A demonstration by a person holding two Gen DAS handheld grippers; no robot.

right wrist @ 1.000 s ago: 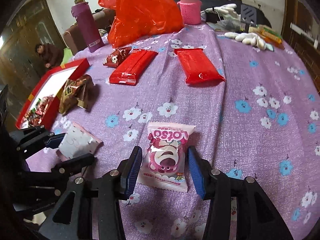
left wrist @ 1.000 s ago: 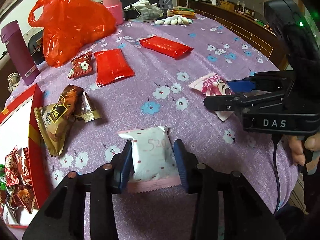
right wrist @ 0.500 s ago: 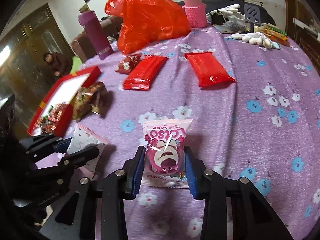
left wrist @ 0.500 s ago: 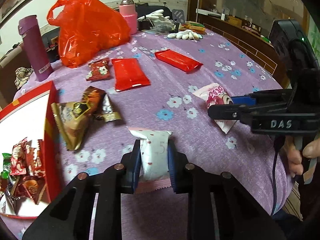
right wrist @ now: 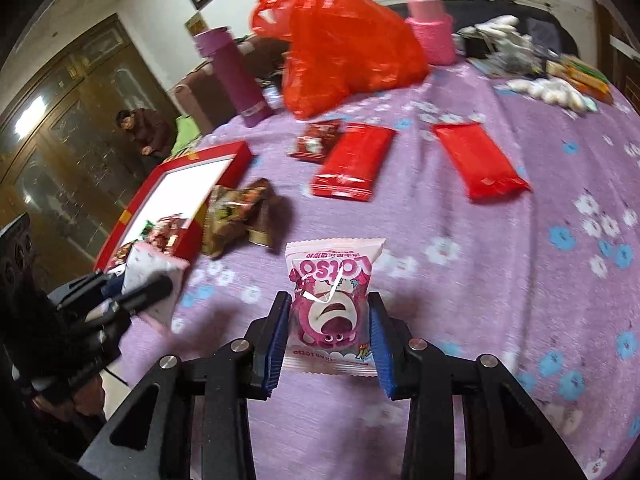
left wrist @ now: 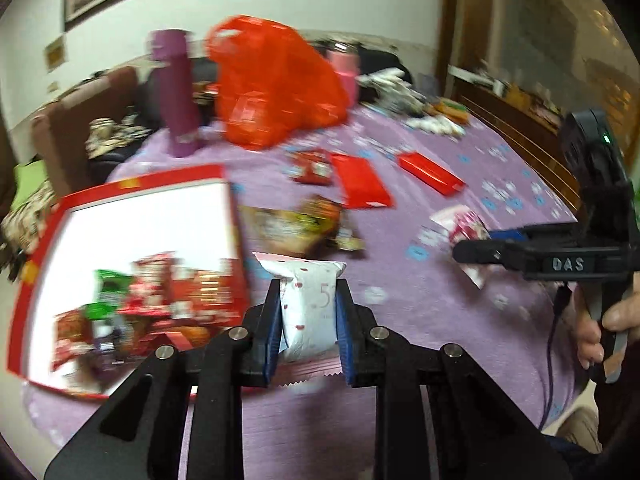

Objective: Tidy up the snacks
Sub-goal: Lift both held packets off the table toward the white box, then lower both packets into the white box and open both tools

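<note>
My left gripper [left wrist: 307, 300] is shut on a white snack packet with red dots [left wrist: 308, 300] and holds it above the purple cloth, just right of the red box [left wrist: 132, 192] that holds several snacks. My right gripper [right wrist: 329, 312] is shut on a pink Lotso snack packet [right wrist: 330, 296], lifted off the cloth. The right gripper also shows at the right of the left wrist view [left wrist: 472, 246], and the left gripper with its packet at the lower left of the right wrist view [right wrist: 136, 292].
On the flowered purple tablecloth [right wrist: 500, 280] lie two red flat packets [right wrist: 352, 164] [right wrist: 478, 160], a small red snack [right wrist: 316, 144] and brown wrapped snacks [right wrist: 240, 212]. At the back stand a red plastic bag [right wrist: 344, 44], a purple flask [right wrist: 234, 76] and a pink bottle [right wrist: 430, 28].
Both grippers closed on their packets and lifted them. The left gripper has swung left toward the red box, which now fills more of its view.
</note>
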